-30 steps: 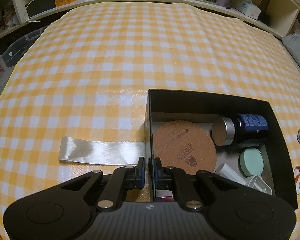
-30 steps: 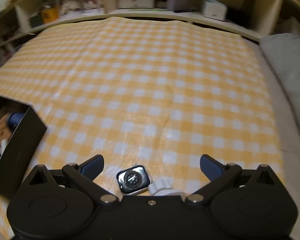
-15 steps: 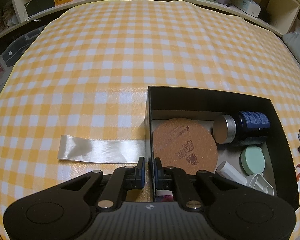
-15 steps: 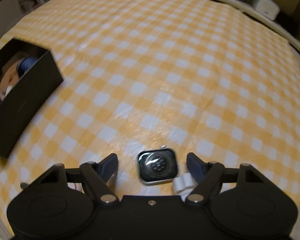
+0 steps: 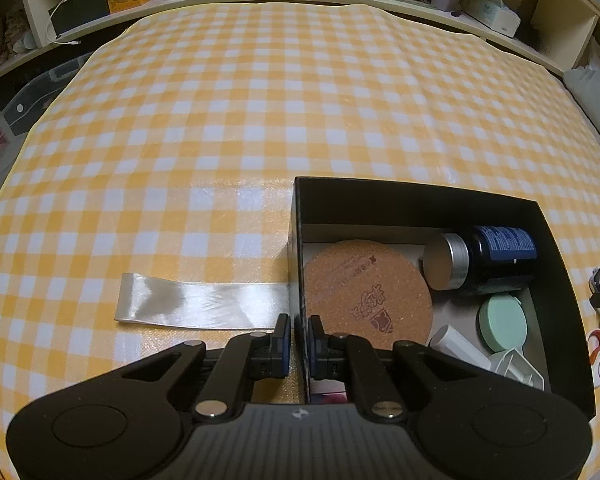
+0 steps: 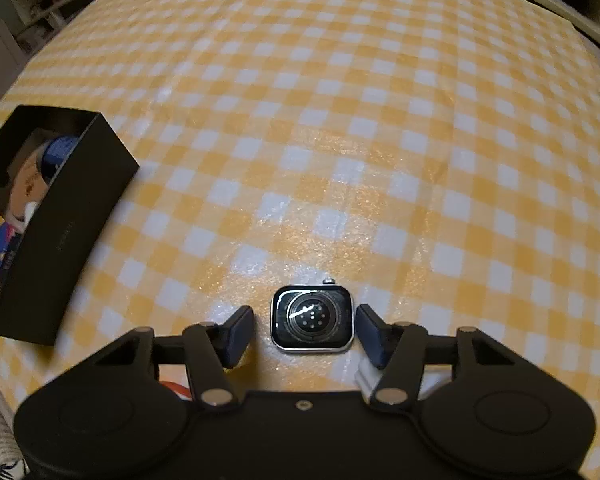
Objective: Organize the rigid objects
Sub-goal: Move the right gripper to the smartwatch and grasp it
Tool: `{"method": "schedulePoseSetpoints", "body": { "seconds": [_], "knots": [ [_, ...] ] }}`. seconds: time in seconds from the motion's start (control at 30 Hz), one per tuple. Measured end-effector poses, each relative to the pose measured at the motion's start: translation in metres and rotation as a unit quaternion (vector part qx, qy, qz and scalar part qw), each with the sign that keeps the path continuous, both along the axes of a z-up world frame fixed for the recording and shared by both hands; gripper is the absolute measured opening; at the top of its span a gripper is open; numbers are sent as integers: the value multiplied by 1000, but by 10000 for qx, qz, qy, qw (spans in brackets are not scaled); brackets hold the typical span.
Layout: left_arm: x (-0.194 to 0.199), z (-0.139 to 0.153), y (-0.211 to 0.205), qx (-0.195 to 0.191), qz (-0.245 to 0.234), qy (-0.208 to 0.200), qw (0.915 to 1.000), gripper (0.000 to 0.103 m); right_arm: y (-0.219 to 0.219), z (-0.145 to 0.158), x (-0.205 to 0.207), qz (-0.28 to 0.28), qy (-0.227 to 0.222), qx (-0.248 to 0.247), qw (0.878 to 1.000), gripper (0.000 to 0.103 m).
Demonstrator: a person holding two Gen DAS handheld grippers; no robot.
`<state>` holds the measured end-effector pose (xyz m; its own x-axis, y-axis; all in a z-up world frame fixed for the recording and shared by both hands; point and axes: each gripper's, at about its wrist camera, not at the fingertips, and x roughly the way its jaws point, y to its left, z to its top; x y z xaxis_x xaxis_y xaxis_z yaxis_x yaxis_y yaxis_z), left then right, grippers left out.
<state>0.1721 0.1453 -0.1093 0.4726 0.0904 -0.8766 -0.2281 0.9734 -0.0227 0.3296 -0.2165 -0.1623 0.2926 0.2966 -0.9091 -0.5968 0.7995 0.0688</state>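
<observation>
the left gripper (image 5: 299, 338) fingers are pinching the left wall of the black box (image 5: 420, 196), one inside and one outside, beside the cork coaster (image 5: 366, 294) lying in it. the right gripper (image 6: 305, 330) fingers are standing apart on either side of the smartwatch (image 6: 312, 317), which is lying face down on the checked surface (image 6: 340, 120), not touching it

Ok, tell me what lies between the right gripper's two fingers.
Right wrist view: the silver square smartwatch case, face-down on the checked tablecloth, untouched by either finger.
</observation>
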Motion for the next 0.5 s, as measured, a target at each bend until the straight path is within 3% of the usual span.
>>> {"method": "schedulePoseSetpoints", "body": {
  "seconds": [0.13, 0.2, 0.5],
  "knots": [
    [0, 1, 0, 3, 15, 4, 10000, 9, 9, -2, -6, 70, -157, -245, 9996, 55],
    [-1, 1, 0, -5, 13, 3, 10000, 9, 11, -2, -3, 35, -143, -233, 9996, 47],
    [-2, 1, 2, 1, -1, -2, 10000, 8, 14, 10, -6, 19, -264, -72, 9996, 47]
  ]
}}
